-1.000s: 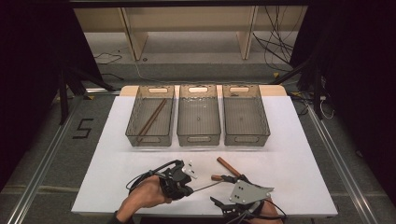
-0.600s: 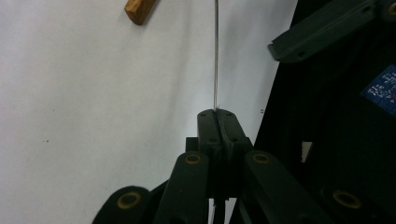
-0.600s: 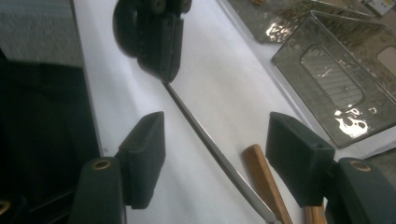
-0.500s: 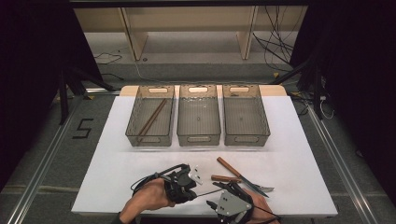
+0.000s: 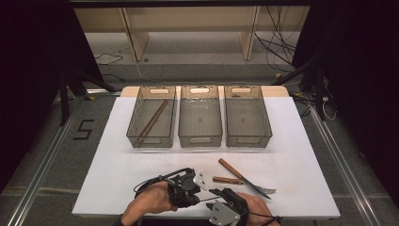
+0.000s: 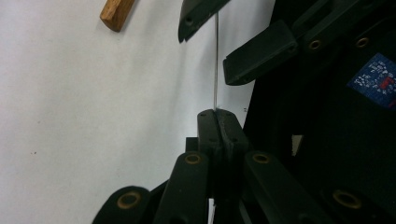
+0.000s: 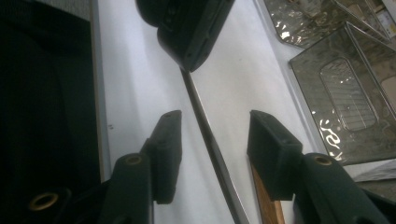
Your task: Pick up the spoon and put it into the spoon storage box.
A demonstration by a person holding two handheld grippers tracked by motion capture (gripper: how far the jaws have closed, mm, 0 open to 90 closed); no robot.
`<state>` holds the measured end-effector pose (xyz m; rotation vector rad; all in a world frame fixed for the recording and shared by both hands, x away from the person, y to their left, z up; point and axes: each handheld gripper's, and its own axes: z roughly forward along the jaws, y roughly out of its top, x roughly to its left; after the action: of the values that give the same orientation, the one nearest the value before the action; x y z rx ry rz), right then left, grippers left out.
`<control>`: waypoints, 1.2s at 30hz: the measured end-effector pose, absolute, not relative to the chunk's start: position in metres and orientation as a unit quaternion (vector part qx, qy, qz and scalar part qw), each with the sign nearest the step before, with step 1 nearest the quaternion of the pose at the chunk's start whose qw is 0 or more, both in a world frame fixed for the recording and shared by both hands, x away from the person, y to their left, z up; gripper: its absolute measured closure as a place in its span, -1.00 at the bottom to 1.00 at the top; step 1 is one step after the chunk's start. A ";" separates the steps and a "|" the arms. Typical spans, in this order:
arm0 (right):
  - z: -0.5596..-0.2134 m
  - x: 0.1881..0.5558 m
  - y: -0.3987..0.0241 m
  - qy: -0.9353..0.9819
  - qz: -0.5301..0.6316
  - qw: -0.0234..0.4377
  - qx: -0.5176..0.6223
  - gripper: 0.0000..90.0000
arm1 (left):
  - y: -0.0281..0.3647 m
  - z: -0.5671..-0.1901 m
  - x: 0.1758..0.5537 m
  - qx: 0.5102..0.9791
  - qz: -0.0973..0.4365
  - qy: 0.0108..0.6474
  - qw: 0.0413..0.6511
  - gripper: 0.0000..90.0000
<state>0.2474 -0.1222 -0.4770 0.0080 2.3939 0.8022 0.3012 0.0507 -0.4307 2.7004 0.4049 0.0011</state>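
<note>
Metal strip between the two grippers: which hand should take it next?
Right. The right gripper has its fingers either side of the metal strip; they have just been closing and don't press it yet. The left gripper is already shut on its end.

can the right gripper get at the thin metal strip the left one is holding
Probably yes: the metal strip, clamped in the left gripper, already runs between the jaws of the right gripper, which have just been closing. Nothing lies between pads and strip; they do not touch yet.

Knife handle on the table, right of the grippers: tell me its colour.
Reddish brown wood; the knife handle shows best in the high view.
</note>
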 end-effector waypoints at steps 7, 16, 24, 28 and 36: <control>-0.479 0.247 -0.118 0.906 0.275 0.321 -0.031 0.46 | 0.049 -0.430 0.300 0.970 -0.001 0.140 0.199 0.99; -0.480 0.246 -0.116 0.905 0.266 0.328 -0.057 0.73 | 0.049 -0.430 0.300 0.971 -0.005 0.136 0.195 0.99; -0.483 0.243 -0.114 0.906 0.256 0.329 -0.070 0.89 | 0.049 -0.430 0.300 0.970 -0.013 0.139 0.201 0.97; -0.484 0.243 -0.113 0.906 0.251 0.331 -0.079 0.99 | 0.050 -0.429 0.301 0.969 -0.020 0.136 0.204 0.90; -0.482 0.244 -0.116 0.906 0.248 0.336 -0.076 1.00 | 0.056 -0.424 0.306 0.959 -0.017 0.166 0.227 0.40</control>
<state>0.2438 -0.1157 -0.4821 -0.1987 2.3621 0.6476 0.3064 0.0565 -0.4235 2.6435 0.4562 -0.0464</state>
